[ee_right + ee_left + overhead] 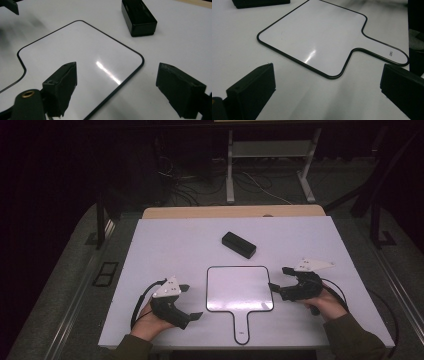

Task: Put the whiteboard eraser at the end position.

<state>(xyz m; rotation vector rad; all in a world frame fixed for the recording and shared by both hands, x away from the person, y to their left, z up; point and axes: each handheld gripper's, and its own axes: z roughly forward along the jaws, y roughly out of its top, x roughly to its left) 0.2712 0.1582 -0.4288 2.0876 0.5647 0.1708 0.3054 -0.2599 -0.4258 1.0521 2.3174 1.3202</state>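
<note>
A small whiteboard (239, 288) with a handle lies flat on the white bench (165, 240), its handle pointing toward the person. The left tongs (191, 302) rest just left of the whiteboard, jaws spread wide with nothing between them. The right tongs (280, 279) sit at the whiteboard's right edge, jaws open and holding nothing; in the right gripper view one jaw hangs over the board and the other over the bench beside it. A black block (239, 244) lies beyond the whiteboard, apart from it.

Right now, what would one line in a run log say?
left gripper: open, beside whiteboard paddle | right gripper: open at paddle's right edge | black eraser block: untouched behind
</note>
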